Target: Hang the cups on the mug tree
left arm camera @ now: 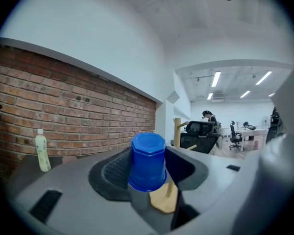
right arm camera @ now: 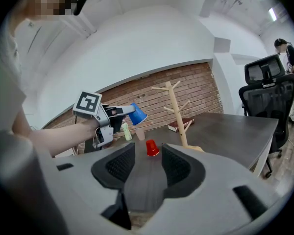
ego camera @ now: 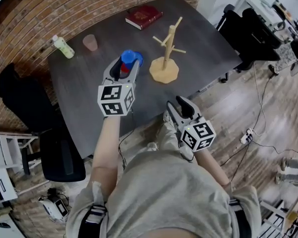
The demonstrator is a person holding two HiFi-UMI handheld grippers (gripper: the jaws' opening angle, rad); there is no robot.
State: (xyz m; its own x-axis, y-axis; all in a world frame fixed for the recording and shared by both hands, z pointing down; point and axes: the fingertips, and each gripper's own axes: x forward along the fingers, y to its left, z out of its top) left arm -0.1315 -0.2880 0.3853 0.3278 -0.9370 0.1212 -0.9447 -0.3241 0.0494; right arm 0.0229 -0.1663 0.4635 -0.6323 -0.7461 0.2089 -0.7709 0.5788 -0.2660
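Observation:
My left gripper [ego camera: 125, 64] hangs above the dark table [ego camera: 89, 98], shut on a blue cup [ego camera: 131, 57]. In the left gripper view the blue cup [left arm camera: 148, 161] stands bottom up between the pads. Right of it stands the wooden mug tree [ego camera: 166, 53], its pegs bare. A red cup [right arm camera: 152, 148] sits upside down on the table, below the left gripper; its rim shows under the jaws [ego camera: 124, 68]. My right gripper [ego camera: 181, 104] is open at the table's front edge with nothing between its fingers. The mug tree [right arm camera: 175, 111] rises right of the red cup.
A pink cup [ego camera: 90, 42] and a pale bottle [ego camera: 63, 47] stand at the table's far left. A red book [ego camera: 144, 16] lies at the far edge. Black office chairs [ego camera: 64, 157] flank the table. Brick wall runs behind.

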